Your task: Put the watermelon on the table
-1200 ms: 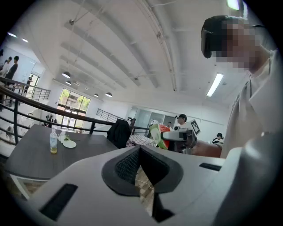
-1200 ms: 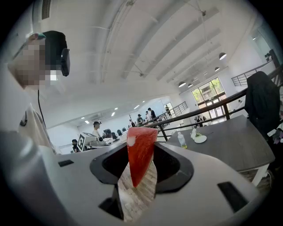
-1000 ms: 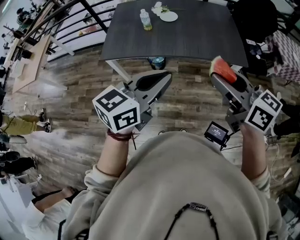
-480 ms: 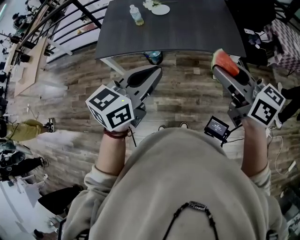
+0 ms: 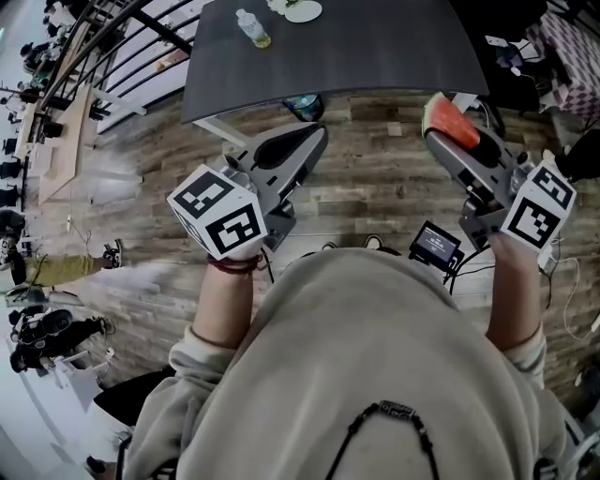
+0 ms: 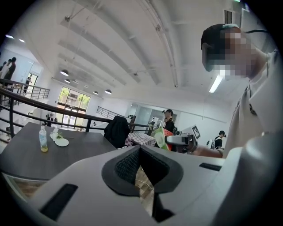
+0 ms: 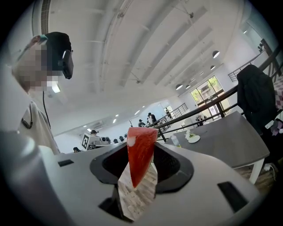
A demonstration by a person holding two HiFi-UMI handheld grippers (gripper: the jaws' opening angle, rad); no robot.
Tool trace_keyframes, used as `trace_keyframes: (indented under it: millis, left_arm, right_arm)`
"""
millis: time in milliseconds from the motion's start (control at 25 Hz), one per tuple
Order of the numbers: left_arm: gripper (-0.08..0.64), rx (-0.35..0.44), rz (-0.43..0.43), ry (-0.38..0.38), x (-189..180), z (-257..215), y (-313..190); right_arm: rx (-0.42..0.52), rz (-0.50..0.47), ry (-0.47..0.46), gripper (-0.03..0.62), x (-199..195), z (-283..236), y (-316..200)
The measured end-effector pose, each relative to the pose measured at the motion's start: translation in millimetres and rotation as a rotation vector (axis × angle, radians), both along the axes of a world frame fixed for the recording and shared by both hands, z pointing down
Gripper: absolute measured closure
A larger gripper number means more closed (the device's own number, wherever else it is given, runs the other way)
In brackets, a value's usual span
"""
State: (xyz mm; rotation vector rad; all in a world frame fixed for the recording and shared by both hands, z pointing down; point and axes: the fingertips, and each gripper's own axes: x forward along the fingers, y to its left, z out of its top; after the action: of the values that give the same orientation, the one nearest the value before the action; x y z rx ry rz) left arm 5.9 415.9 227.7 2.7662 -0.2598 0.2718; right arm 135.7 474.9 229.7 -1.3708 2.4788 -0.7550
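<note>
A red watermelon slice [image 5: 448, 122] with a green rind sits between the jaws of my right gripper [image 5: 444, 131], which is shut on it just off the near right edge of the dark grey table [image 5: 375, 47]. In the right gripper view the wedge [image 7: 140, 154] stands upright between the pads, tip down, with the table [image 7: 221, 141] ahead to the right. My left gripper [image 5: 312, 133] is shut and empty, its tips meeting below the table's near edge. The left gripper view shows its closed jaws [image 6: 139, 150], and the slice [image 6: 161, 137] off to the right.
A bottle [image 5: 253, 28] and a white plate [image 5: 303, 11] stand at the table's far left. A dark jacket [image 7: 254, 92] hangs on a chair at the right side. A black railing [image 5: 141, 28] runs to the left. A small screen [image 5: 437, 246] hangs by my right arm. People stand far off.
Both grippers have moved forward toward the table's near edge. The watermelon stays in the right gripper and the left stays shut.
</note>
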Motion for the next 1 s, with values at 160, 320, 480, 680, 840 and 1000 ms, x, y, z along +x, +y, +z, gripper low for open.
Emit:
trace_keyframes:
  millis: [160,320,480,680,840,1000]
  left_arm:
    - [0.557,-0.006,0.028,-0.007,6.4,3.8,11.7]
    - [0.557,-0.014,0.041,-0.015,7.9,8.2,10.4]
    - [0.557,-0.021,0.047,-0.012,6.1,13.5,7.6]
    - [0.557,-0.011,0.066,0.017,10.6,8.3,-8.3]
    - [0.557,-0.002,0.077,0.041,15.1,-1.6,-24.7]
    - [0.557,-0.016,0.101,0.043,23.3,0.7,-38.5]
  right_arm:
    - [-0.004,0.005,-0.024,0.410,10.1,7.3,2.6]
    - [-0.017,0.006,-0.042,0.410,19.5,13.9,-0.5]
    - [-0.015,0.013,-0.039,0.410,22.1,14.5,-3.0]
    - [-0.001,0.030,-0.019,0.410,24.4,7.2,-14.0]
    - [0.001,0.046,0.002,0.410,28.0,-1.6,-23.3]
    - [0.004,0.069,0.012,0.410,34.4,-5.1,-29.8]
